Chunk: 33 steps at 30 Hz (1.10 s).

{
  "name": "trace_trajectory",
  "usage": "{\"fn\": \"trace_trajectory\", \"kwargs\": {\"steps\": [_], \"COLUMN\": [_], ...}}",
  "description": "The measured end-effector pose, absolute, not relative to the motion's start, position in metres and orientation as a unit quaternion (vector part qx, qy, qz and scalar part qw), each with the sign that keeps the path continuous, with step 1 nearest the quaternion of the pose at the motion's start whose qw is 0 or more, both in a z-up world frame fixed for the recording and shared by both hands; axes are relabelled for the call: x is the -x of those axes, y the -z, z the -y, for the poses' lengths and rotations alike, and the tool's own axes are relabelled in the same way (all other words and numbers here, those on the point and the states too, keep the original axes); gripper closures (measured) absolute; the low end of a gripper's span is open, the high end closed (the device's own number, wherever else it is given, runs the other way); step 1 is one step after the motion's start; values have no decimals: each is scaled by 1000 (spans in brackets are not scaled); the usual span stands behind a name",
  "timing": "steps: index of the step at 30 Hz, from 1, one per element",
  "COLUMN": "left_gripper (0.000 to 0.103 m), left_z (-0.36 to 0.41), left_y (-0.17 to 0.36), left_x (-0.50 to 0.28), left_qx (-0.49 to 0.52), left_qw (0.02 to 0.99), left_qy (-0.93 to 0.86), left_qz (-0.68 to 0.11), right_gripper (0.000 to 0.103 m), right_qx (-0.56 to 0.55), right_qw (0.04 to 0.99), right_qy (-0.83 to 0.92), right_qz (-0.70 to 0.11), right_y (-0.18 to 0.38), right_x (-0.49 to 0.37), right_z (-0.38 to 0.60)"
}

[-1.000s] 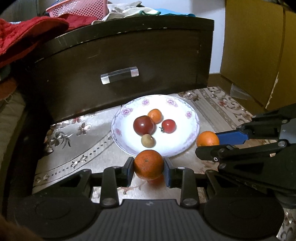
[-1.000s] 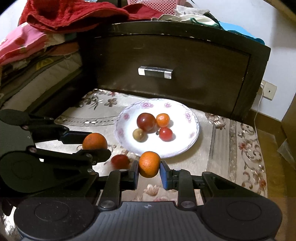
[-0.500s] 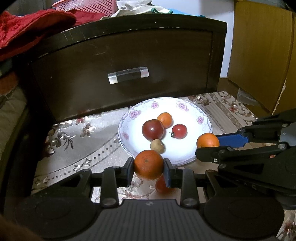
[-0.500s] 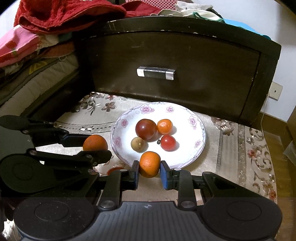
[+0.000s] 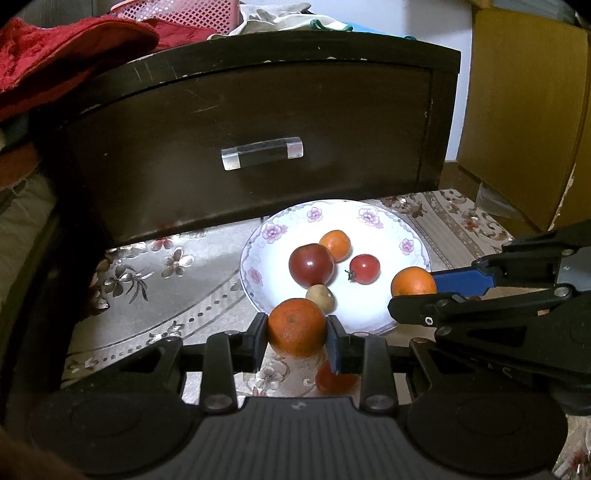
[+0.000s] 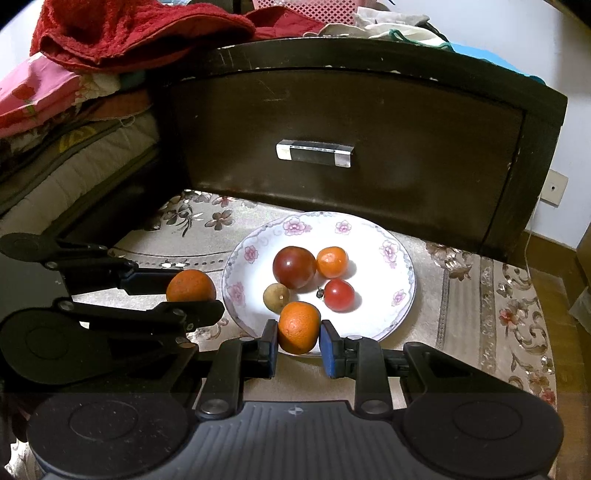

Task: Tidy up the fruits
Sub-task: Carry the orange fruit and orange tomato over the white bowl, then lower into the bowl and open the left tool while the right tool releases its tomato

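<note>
My left gripper (image 5: 297,328) is shut on an orange (image 5: 295,321) just above the near rim of the flowered white plate (image 5: 406,225). My right gripper (image 6: 299,332) is shut on a second orange (image 6: 300,325) over the plate's (image 6: 369,225) front edge. Each gripper shows in the other's view: the right one (image 5: 413,291) at the plate's right rim, the left one (image 6: 194,291) at its left rim. On the plate lie a dark red tomato (image 5: 311,265), a small orange (image 5: 335,245), a cherry tomato (image 5: 364,268) and a small brown fruit (image 5: 320,297). A red fruit (image 5: 334,376) lies on the cloth under my left fingers.
A dark wooden drawer front (image 5: 258,147) with a clear handle (image 5: 262,153) stands right behind the plate. Red towels (image 6: 129,29) and a pink basket (image 5: 177,11) sit on top of it. Folded bedding (image 6: 55,122) is at the left, a cardboard box (image 5: 524,110) at the right.
Both grippers have edged forward, so their oranges now overlap the plate's rim. The red fruit on the cloth has slipped under the left gripper and out of the right view.
</note>
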<state>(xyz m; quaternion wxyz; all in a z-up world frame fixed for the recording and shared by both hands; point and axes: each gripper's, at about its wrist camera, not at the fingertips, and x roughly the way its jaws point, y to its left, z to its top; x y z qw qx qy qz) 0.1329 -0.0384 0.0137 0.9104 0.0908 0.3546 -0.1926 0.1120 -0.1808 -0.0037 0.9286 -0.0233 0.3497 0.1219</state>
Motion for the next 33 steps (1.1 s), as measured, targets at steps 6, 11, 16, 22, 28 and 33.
{"fn": "trace_trajectory", "kwargs": {"steps": [6, 11, 16, 22, 28, 33], "left_gripper": [66, 66, 66, 66, 66, 66], "left_z": [39, 40, 42, 44, 47, 49], "left_y": [-10, -7, -3, -1, 4, 7], "left_x": [-139, -146, -152, -159, -165, -171], "left_qx": [-86, -86, -88, -89, -93, -95], "left_qw": [911, 910, 909, 908, 906, 904], "left_qy": [194, 195, 195, 196, 197, 198], "left_qz": [-355, -356, -359, -361, -364, -367], "right_gripper": [79, 79, 79, 79, 79, 79], "right_qx": [21, 22, 22, 25, 27, 30], "right_qw": [928, 928, 926, 925, 924, 923], "right_qy": [-122, -123, -125, -126, -126, -125], "right_qz": [-350, -350, -356, -358, -361, -363], "right_y": [7, 9, 15, 19, 23, 26], "right_x": [-117, -122, -128, -134, -140, -146], "right_z": [182, 184, 184, 186, 187, 187]}}
